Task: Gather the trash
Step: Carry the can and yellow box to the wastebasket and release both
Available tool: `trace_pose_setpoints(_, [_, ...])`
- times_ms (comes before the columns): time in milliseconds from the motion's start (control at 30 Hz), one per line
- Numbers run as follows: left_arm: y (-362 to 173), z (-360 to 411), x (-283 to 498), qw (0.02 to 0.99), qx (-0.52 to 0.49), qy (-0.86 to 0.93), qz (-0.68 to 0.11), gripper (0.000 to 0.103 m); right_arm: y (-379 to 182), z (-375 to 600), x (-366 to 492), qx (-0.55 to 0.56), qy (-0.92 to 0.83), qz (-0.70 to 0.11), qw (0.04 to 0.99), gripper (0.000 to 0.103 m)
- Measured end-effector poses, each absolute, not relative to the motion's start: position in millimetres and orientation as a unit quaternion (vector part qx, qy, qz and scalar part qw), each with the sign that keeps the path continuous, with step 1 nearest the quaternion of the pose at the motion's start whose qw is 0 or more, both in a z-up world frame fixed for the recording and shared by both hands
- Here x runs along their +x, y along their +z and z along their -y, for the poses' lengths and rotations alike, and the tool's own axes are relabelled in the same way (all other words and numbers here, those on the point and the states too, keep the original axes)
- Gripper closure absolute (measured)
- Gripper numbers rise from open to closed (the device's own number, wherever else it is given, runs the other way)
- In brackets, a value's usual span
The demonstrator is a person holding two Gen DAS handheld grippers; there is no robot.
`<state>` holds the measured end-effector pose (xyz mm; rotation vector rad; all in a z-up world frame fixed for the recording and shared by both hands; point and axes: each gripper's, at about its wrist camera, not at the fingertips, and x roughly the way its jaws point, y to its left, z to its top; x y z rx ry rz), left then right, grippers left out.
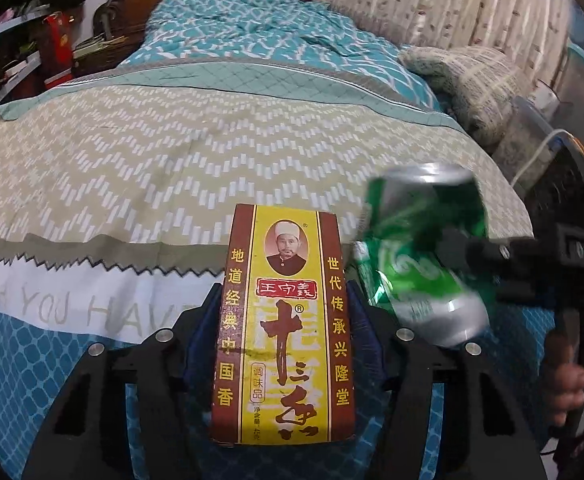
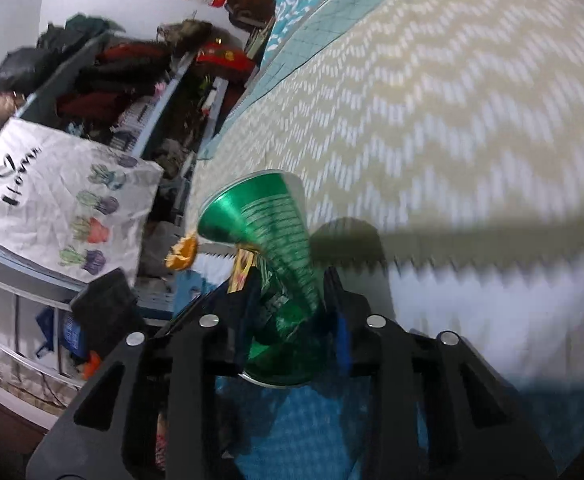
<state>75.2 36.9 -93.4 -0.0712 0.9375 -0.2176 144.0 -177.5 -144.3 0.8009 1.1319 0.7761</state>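
Trash pieces are in both my hands over the wide bed with the beige zigzag-patterned cover, and no bin or bag for them shows in either view, so I judge the step in hand is carrying both clear of the bed toward wherever they get dumped. To do that well, I would keep each grip firm, hold the two hands apart so the loads do not knock together, and avoid tilting the box enough to slip it out of its narrow pinch. The tall brown-and-yellow cardboard spice box stands upright between the fingers of my left tongs, which sit about half open with the blue pads pressed to the box's two long sides; it is held above the blue patterned edge of the bedding, not resting on it. The crushed green aluminium drink can is smaller and sits just right of the box in the left view, tilted, with its silver rim up. My right tongs are closed well down on its dented waist, clenched hard enough that the metal looks folded in. The right wrist picture is smeared, so I cannot tell exactly how the pads sit. A small scrap of orange peel lies at the bed's edge, still to be gathered.
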Motion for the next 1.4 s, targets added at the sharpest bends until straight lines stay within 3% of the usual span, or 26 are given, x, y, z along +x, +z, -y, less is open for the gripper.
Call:
trace_pose_setpoints(400, [-78, 38, 45, 0.862, -0.021, -0.242, -0.445, 0.046, -159, 305, 49, 0.491, 0.25, -0.432, 0.714, 0.073])
trace_pose_setpoints(833, [-65, 218, 54, 0.801, 0.058, -0.38, -0.458, 0.046, -149, 453, -12, 0.56, 0.145, -0.32, 0.751, 0.074])
trace_pose_setpoints(1133, [-58, 379, 85, 0.746, 0.059, -0.457, -0.48, 0.046, -121, 591, -51, 0.537, -0.011, -0.242, 0.808, 0.074])
trace_pose_setpoints(1400, [-64, 482, 116, 0.738, 0.047, -0.472, -0.48, 0.043, -116, 650, -39, 0.477, -0.086, -0.253, 0.837, 0.071])
